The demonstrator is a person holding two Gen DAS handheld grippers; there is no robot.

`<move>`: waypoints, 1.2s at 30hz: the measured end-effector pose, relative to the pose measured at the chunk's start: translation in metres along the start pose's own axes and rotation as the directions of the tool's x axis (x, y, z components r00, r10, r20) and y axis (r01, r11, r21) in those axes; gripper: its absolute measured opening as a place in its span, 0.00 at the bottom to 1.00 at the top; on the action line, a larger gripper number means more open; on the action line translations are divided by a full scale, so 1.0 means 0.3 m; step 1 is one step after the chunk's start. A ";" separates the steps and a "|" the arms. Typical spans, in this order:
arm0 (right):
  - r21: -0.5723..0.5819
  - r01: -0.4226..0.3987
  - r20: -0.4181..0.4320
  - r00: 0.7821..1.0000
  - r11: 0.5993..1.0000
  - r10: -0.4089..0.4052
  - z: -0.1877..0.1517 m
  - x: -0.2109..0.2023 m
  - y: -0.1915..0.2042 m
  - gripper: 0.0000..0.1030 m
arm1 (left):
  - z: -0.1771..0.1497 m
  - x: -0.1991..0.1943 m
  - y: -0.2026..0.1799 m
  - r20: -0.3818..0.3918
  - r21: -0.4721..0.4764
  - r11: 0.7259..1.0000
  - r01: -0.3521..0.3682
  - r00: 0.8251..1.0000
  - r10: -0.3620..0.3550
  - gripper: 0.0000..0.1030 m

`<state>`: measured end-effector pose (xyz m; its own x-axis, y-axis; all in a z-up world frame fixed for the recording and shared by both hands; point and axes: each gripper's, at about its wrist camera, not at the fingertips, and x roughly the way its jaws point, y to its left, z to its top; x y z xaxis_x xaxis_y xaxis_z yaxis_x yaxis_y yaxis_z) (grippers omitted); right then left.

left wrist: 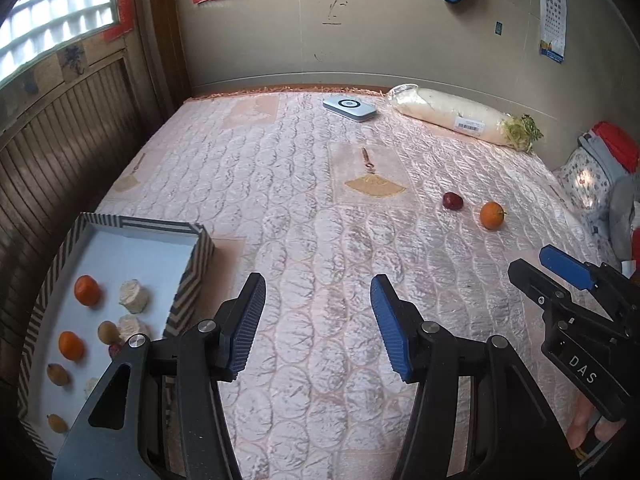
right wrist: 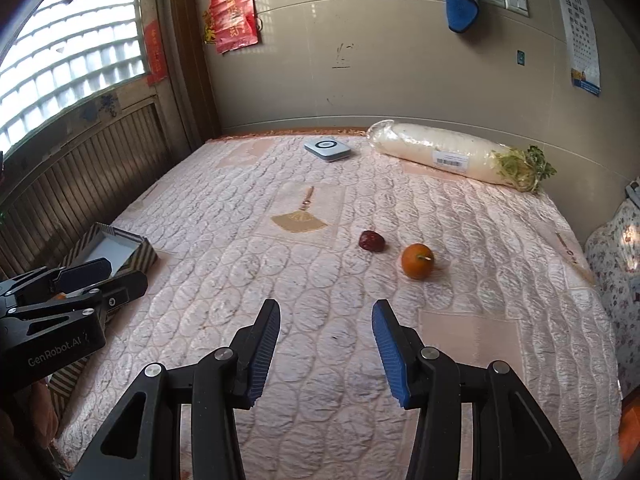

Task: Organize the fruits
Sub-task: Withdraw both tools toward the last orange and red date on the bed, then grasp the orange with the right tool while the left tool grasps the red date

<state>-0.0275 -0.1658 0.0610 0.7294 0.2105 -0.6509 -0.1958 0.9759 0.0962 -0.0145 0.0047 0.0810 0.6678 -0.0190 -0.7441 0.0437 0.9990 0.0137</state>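
Closest to the left wrist camera is the left gripper (left wrist: pixel 318 324) itself, jaws standing partly apart with nothing but bedspread (left wrist: pixel 304 208) showing between them, so it's carrying zilch. Off to the left sits the striped box (left wrist: pixel 190 294), and it's already got a decent haul inside: two small oranges, a few yellowish little fruits, something dark red peeking out by the gripper arm, plus some pale lumpy pieces I can't really identify. So I'd say most of the sorting is done. What's left out on the bed, well apart from the box on the far right, is one orange (left wrist: pixel 491 215) and a dark red fruit (left wrist: pixel 452 201) just beside it. At the right edge the right gripper (left wrist: pixel 536 266) pokes in, with fingers of a hand visible under it.

Over on the right wrist view, the right gripper (right wrist: pixel 326 344) is nearest, also partly open and empty, pointing roughly toward those two leftovers. That orange (right wrist: pixel 417 266) looks round, smooth and firm with a little stem stub sticking out, resting on the quilt. Its dark red neighbour (right wrist: pixel 371 241) is smaller, a bit wrinkly and shiny, could be a date or small plum, honestly can't tell. Neither is being touched. At the left edge, the box (right wrist: pixel 140 258) is half hidden behind the left gripper (right wrist: pixel 116 282). My guess: two pickups left and it's finished.
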 end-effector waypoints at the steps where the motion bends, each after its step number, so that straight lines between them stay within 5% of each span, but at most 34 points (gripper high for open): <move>1: 0.000 0.015 -0.006 1.000 1.000 -0.015 0.000 0.002 -0.022 0.45 | 0.008 0.011 -0.015 -0.004 0.005 1.000 0.008 1.000 -0.008 0.53; 8: 0.024 0.077 -0.052 0.996 0.997 -0.076 -0.007 0.053 -0.165 0.45 | 0.068 0.113 -0.105 -0.062 0.023 0.998 0.059 0.996 -0.057 0.53; 22: 0.005 0.060 -0.097 0.994 0.998 -0.059 0.113 0.363 -0.256 0.44 | 0.201 0.290 -0.209 -0.129 0.028 0.991 0.129 0.984 -0.125 0.53; 23: 0.009 0.057 -0.108 0.993 0.998 -0.056 0.114 0.379 -0.262 0.32 | 0.211 0.302 -0.218 -0.132 0.025 0.991 0.135 0.983 -0.130 0.53; 24: 0.013 0.059 -0.126 0.990 0.998 -0.057 0.113 0.393 -0.268 0.30 | 0.220 0.314 -0.229 -0.136 0.023 0.991 0.136 0.982 -0.131 0.53; 36: 0.086 0.126 -0.109 0.987 0.988 -0.116 0.102 0.294 -0.385 0.30 | 0.292 0.447 -0.392 -0.199 0.049 0.972 0.229 0.956 -0.215 0.53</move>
<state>0.0794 -0.2584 0.0154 0.6712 0.0884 -0.7360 -0.0455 0.9959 0.0781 0.1350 -0.1189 0.0382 0.4808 -0.2249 -0.8475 0.2320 0.9647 -0.1244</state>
